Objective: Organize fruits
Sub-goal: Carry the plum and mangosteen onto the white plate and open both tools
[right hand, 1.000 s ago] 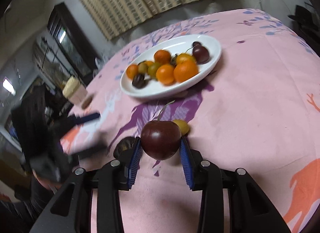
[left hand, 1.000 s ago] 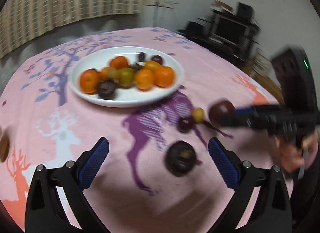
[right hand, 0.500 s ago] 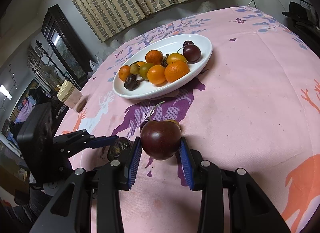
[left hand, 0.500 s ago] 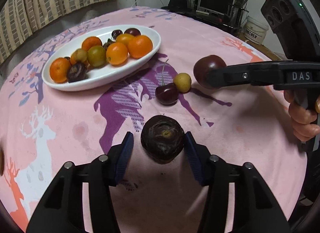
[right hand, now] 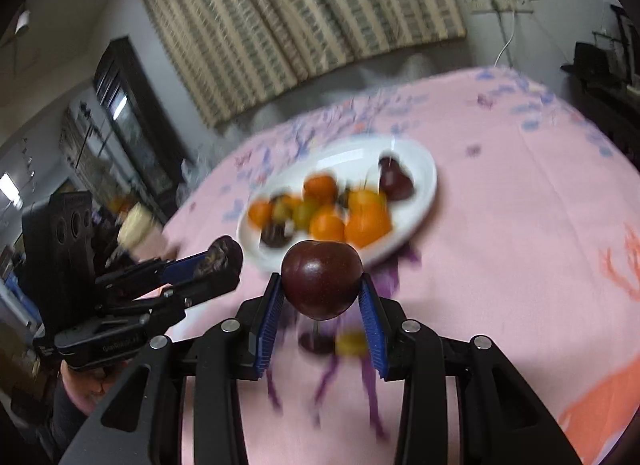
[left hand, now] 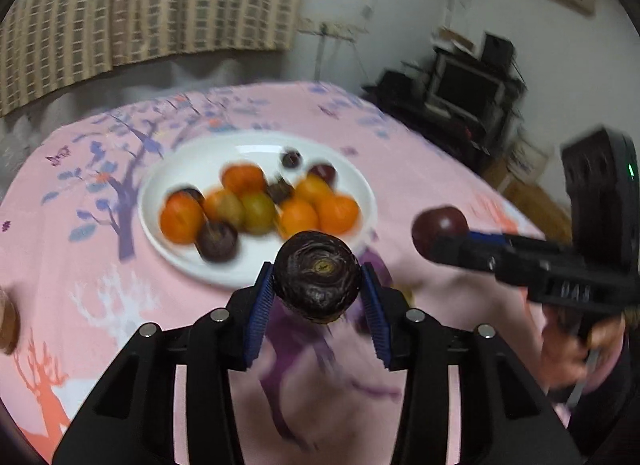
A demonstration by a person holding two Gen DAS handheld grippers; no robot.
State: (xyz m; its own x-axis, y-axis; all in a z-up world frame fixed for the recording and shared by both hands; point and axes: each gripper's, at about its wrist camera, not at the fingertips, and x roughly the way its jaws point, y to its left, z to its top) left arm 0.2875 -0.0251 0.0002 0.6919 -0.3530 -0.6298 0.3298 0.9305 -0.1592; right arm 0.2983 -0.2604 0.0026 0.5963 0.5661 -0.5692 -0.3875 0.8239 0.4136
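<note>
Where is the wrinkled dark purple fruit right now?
In the left wrist view the wrinkled dark fruit sits clamped in the left gripper, lifted off the pink tablecloth just short of the white plate.

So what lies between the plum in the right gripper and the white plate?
Nothing solid: in the right wrist view the plum hangs above the pink tablecloth, just short of the white plate, with only cloth beneath the gap.

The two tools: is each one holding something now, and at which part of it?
Left tool: dark wrinkled fruit, clamped at its two sides. Right tool: smooth dark red plum, also clamped at its sides.
</note>
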